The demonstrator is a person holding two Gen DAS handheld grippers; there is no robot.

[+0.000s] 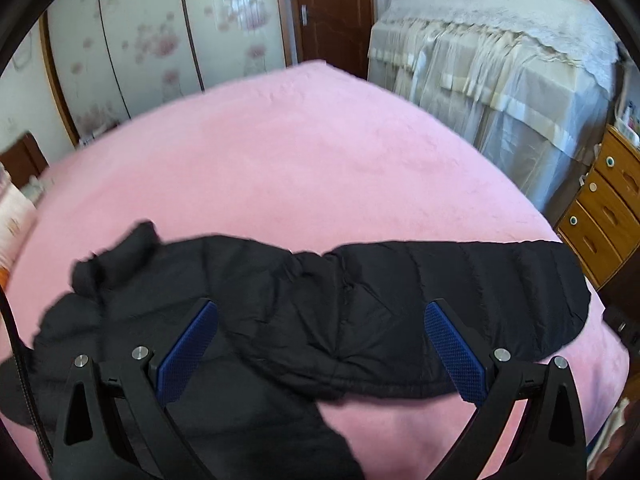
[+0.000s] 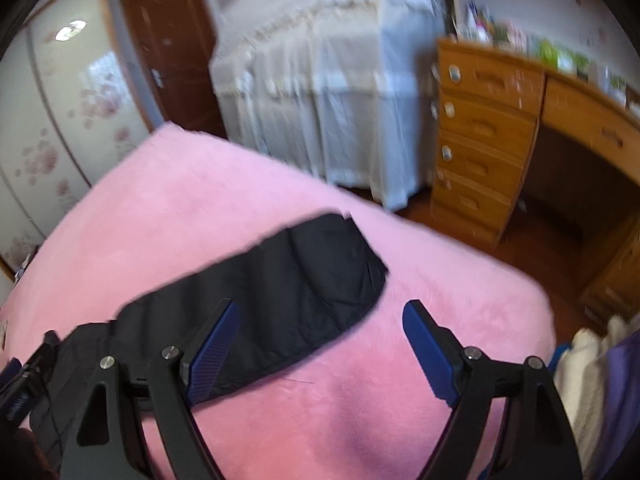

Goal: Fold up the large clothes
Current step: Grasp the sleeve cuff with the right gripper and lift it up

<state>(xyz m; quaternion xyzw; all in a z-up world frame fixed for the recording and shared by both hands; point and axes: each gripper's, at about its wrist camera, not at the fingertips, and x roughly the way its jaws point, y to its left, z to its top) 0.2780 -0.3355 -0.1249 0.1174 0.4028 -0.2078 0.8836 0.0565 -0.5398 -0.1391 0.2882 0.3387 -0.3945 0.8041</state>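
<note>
A black quilted jacket (image 1: 328,300) lies spread across the near part of a pink bed (image 1: 280,168). One sleeve stretches to the right, and its collar end bunches at the left. My left gripper (image 1: 320,312) hovers over the jacket's middle, open, with nothing between its blue pads (image 1: 188,352). In the right wrist view the jacket's sleeve end (image 2: 296,288) lies on the pink bed (image 2: 200,208). My right gripper (image 2: 320,316) is open above the sleeve's lower edge, its left finger (image 2: 212,352) over the cloth and its right finger (image 2: 432,356) over bare blanket.
A cloth-draped piece of furniture (image 1: 500,60) stands beyond the bed's far right corner. A wooden chest of drawers (image 2: 480,136) and desk (image 2: 592,120) stand right of the bed. Floral wardrobe doors (image 1: 152,40) and a brown door (image 1: 332,12) line the far wall. Light fabric (image 2: 588,368) lies at lower right.
</note>
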